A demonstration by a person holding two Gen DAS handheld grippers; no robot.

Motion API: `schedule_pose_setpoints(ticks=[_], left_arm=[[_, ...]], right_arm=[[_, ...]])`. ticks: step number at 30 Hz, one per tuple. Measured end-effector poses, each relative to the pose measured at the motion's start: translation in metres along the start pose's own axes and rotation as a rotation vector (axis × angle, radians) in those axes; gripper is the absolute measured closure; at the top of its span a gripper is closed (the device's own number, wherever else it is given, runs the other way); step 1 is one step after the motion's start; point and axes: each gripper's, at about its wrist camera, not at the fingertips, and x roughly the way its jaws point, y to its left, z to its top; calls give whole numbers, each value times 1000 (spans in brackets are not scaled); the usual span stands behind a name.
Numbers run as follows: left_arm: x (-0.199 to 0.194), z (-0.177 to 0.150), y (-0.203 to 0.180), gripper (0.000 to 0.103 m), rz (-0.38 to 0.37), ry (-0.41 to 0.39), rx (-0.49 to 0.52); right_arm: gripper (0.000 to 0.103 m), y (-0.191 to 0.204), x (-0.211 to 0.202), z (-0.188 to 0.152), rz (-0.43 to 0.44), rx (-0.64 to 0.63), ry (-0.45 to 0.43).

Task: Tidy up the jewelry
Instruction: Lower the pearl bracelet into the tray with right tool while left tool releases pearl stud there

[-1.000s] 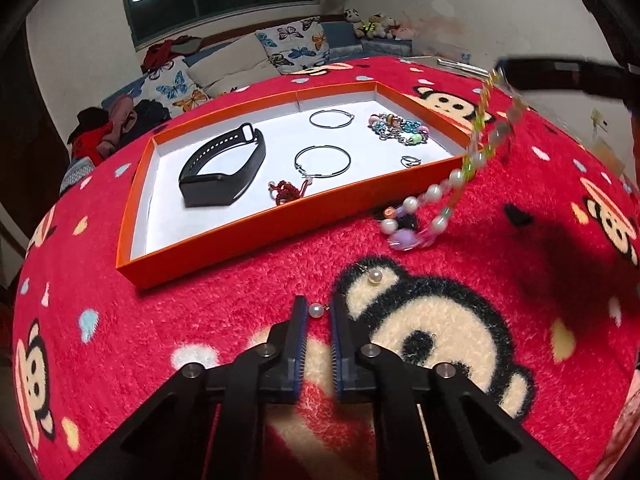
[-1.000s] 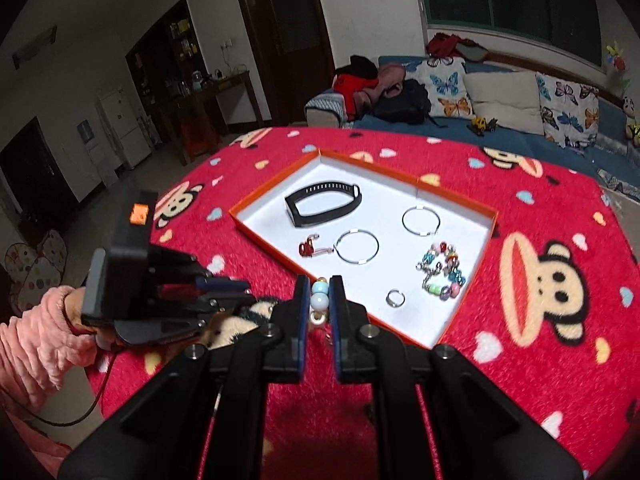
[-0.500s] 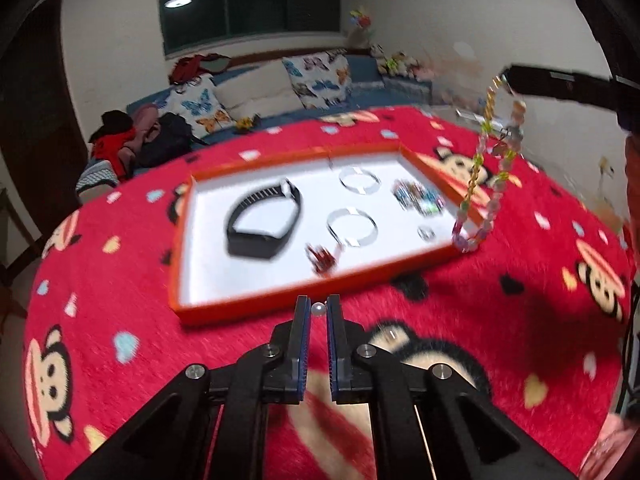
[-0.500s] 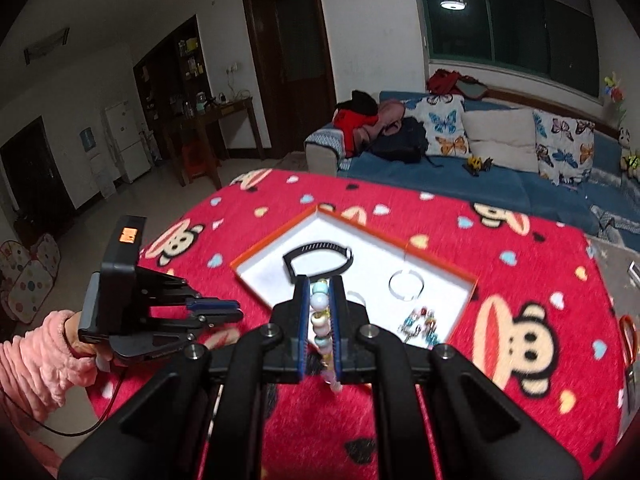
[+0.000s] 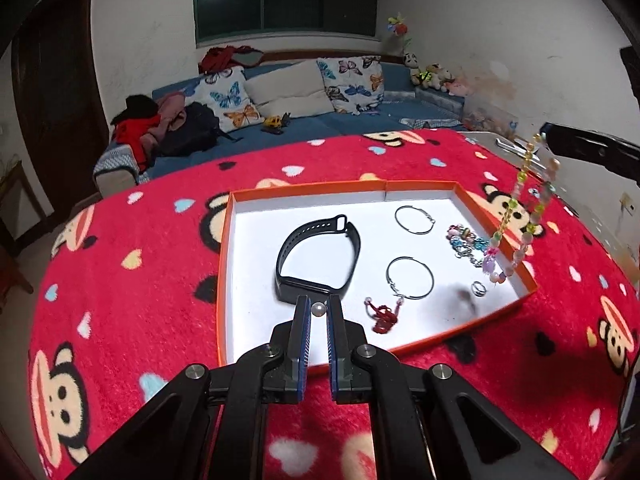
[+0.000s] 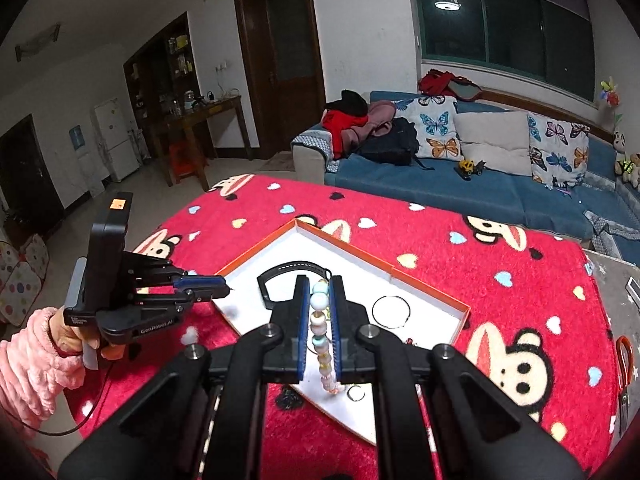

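An orange tray with a white floor sits on the red monkey-print cloth. In it lie a black wristband, two silver hoops, a red charm, a beaded tangle and a small ring. My left gripper is shut on a small pearl, above the tray's near side. My right gripper is shut on a pastel bead string that hangs over the tray's right corner; the string also shows in the left wrist view.
The tray lies mid-table in the right wrist view. The left gripper and a pink-sleeved hand are at its left. Orange-handled scissors lie at the right table edge. A blue sofa stands behind.
Both grippers have risen from the cloth and moved over the tray. The bead string has lifted off the cloth and now hangs free. The pearl stays between the left fingers.
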Motion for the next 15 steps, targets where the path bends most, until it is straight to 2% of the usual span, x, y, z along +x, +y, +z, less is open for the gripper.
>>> schedule_pose_setpoints(ticks=[15], left_arm=[[41, -4, 13, 95, 1, 89, -38]], right_arm=[[93, -14, 42, -2, -27, 25, 70]])
